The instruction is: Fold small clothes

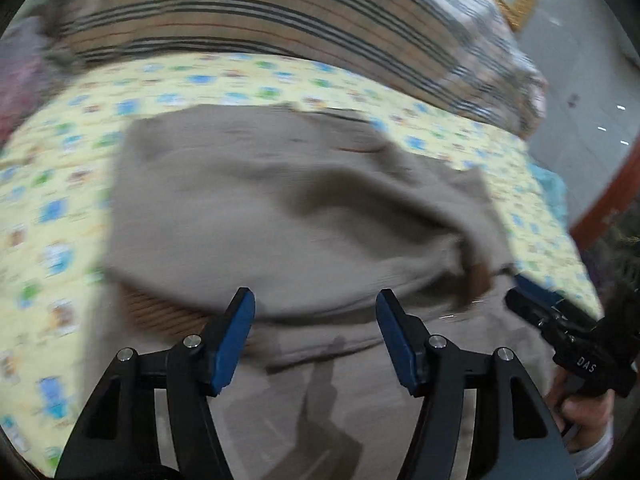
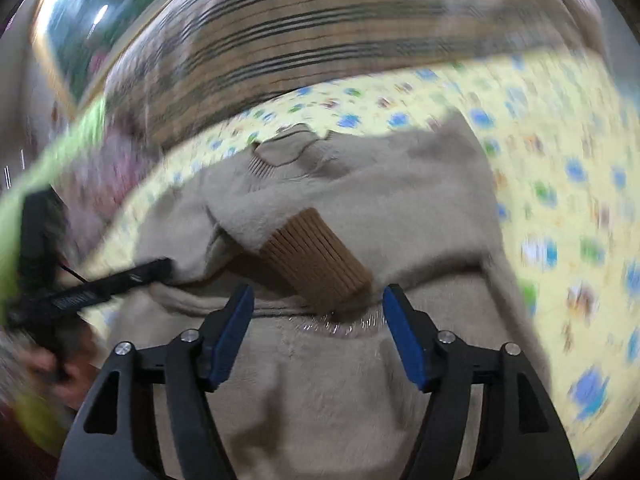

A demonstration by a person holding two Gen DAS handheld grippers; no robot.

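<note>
Left tool (image 1: 316, 320): jaws apart, released, nothing between the blue pads (image 1: 236, 340); it hangs over the near part of the beige garment (image 1: 280, 208) without touching it. Right tool (image 2: 318, 320): jaws likewise apart and released, poised just short of a fold edge, no cloth pinched.

The garment lies spread on a yellow printed sheet (image 1: 60, 200), folded over itself, rumpled in the middle.

Right view only: a brown ribbed cuff (image 2: 320, 256) lies on top of the garment just ahead of the tool, and a ribbed collar sits at the far edge. The left view shows the cuff only as a blurred brown patch at the right, and a strip of ribbing under the near fold.

Each view catches the other tool at its edge, with a hand (image 1: 580, 408) on it. A striped blanket (image 1: 260, 12) lies beyond the sheet. Both views are blurred
</note>
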